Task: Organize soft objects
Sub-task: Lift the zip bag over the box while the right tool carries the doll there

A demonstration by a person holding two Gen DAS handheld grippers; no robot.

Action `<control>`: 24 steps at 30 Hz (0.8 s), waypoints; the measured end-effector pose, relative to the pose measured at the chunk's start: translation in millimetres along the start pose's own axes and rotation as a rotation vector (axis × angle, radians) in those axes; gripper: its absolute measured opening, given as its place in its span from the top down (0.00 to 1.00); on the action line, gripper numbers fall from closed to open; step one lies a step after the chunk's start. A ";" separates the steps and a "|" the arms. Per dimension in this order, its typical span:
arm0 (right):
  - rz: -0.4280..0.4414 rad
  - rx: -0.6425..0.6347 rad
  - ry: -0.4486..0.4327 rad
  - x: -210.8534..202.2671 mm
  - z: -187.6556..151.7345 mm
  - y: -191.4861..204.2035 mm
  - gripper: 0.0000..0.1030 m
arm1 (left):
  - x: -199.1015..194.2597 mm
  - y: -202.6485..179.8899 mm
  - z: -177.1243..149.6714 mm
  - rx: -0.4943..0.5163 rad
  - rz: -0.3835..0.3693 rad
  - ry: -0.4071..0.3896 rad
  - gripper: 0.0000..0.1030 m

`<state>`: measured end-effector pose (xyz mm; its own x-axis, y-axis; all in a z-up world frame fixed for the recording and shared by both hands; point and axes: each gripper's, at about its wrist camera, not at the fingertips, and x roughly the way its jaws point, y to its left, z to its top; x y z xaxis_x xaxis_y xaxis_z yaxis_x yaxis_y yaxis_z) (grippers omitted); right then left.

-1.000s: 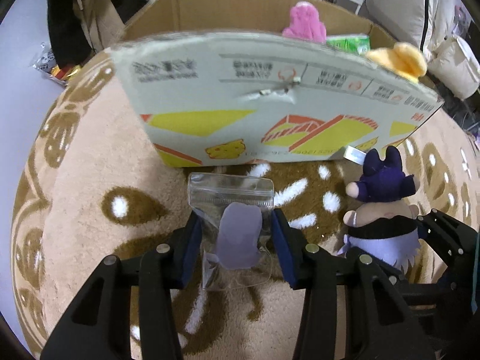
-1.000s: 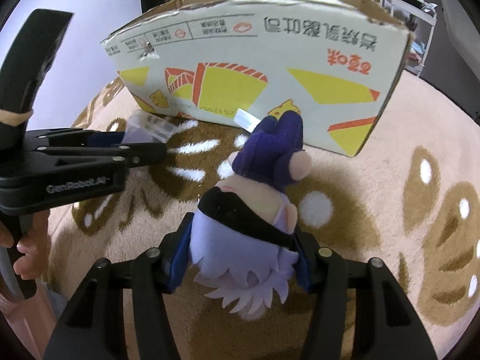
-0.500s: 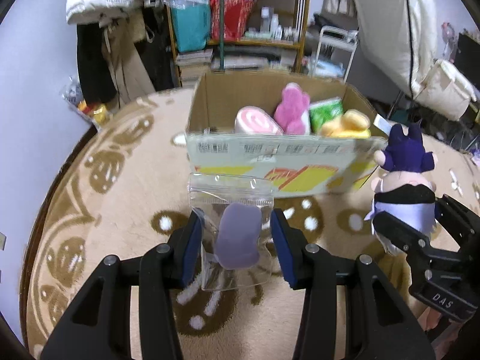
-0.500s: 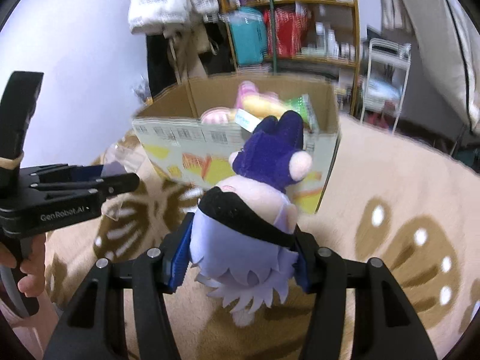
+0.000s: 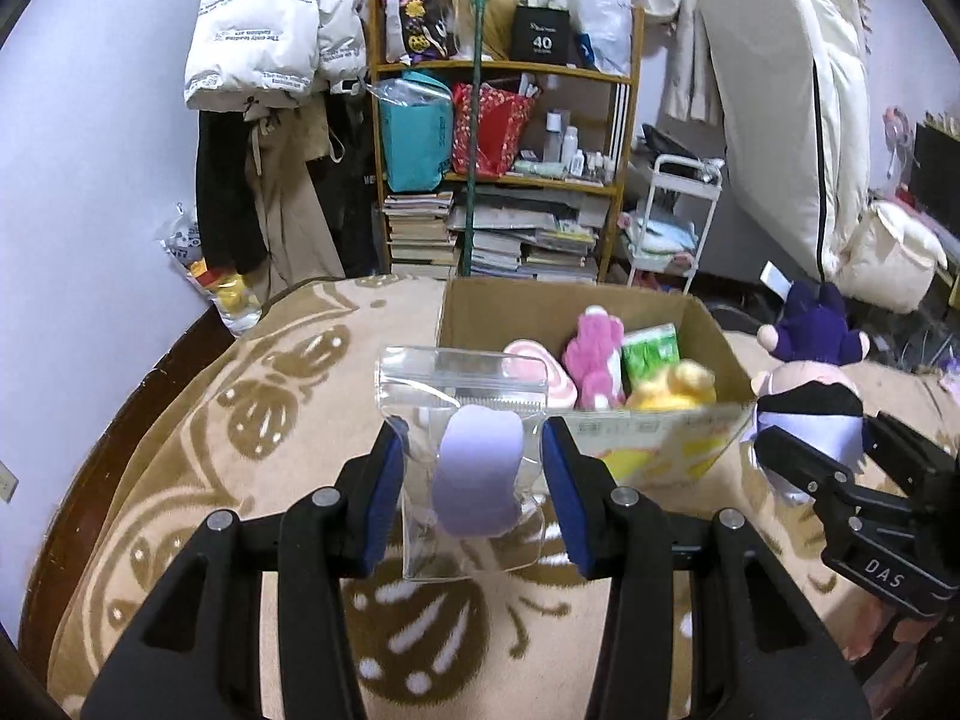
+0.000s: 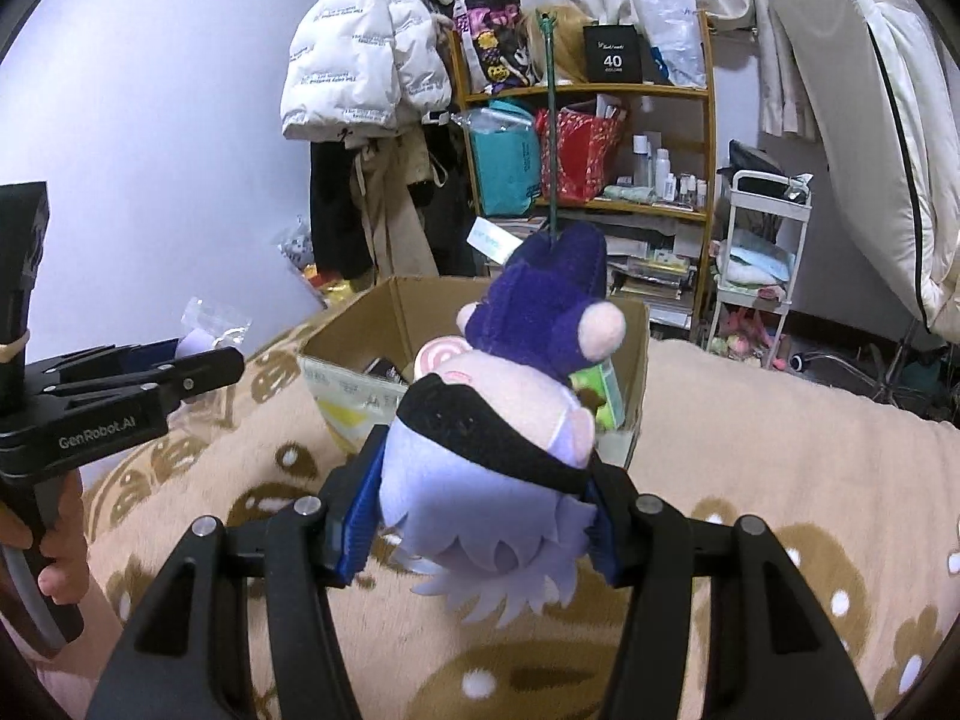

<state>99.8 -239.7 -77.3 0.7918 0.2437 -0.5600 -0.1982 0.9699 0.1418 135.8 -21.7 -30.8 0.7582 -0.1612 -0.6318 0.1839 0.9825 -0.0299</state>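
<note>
My left gripper (image 5: 471,480) squeezes a clear plastic zip bag (image 5: 465,462) with a soft purple pad inside. The bag is up in the air, in front of the open brown cardboard box (image 5: 708,330).

My right gripper (image 6: 480,516) is shut tight on a plush doll with a purple hat, pink face and pale purple hair (image 6: 510,438). The doll is up in the air too, near the box's front right corner.

The box sits on a tan rug with brown shapes (image 5: 270,420), near the rug's far edge.

The left camera looks down into the box. I see a pink plush toy (image 5: 594,354), a green packet (image 5: 651,348), a yellow plush toy (image 5: 672,387) and a pink and white swirl cushion (image 5: 555,375). The right camera hides most of these behind the doll. It does show a hand (image 6: 48,546) on the left gripper's handle.
</note>
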 end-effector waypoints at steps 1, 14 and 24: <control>-0.001 0.004 -0.003 1.7 2.9 -1.1 0.42 | -0.3 0.6 3.9 0.003 0.003 -0.008 0.57; -0.009 0.003 -0.040 22.0 31.8 -10.7 0.42 | 6.7 -21.3 49.7 0.110 0.017 -0.093 0.57; 0.012 0.023 -0.057 54.6 55.9 -26.4 0.42 | 50.3 -43.1 63.5 0.162 0.008 -0.114 0.57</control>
<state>180.6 -252.0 -66.0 0.8209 0.2545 -0.5112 -0.1951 0.9663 0.1678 205.8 -78.1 -12.2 0.8244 -0.1720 -0.5393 0.2689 0.9573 0.1057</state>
